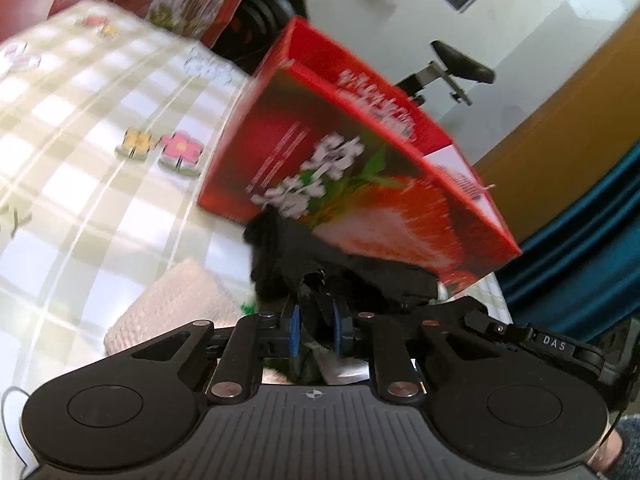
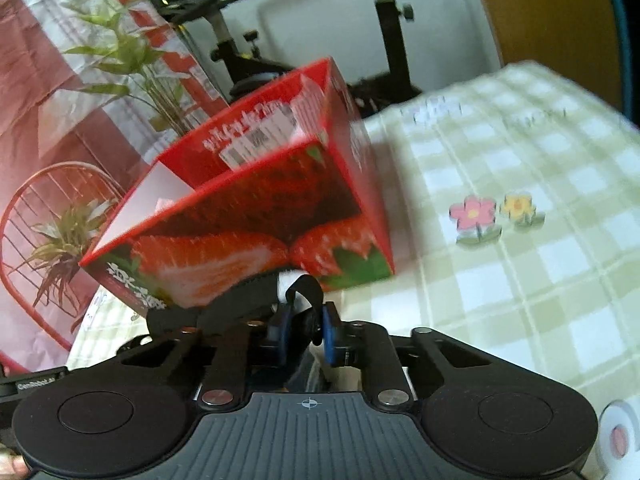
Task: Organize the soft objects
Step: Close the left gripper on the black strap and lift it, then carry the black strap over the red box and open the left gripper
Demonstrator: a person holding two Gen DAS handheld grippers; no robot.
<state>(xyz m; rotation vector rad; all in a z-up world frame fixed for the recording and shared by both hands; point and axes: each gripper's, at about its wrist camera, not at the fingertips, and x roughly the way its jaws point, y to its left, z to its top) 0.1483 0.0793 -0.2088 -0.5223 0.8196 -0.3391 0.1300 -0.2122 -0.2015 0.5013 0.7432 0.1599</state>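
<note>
Black fabric [image 1: 352, 276], a soft dark item, is stretched between both grippers just in front of the red strawberry-printed box [image 1: 360, 168]. In the left wrist view its long axis runs from centre toward lower right; in the right wrist view the cloth [image 2: 240, 300] runs from centre toward lower left. Left gripper [image 1: 316, 330] is clenched on one end, right gripper [image 2: 306, 334] clamped on the other. Checked tablecloth [image 2: 520, 280] lies beneath. A pale knitted piece [image 1: 176, 304] rests at lower left.
</note>
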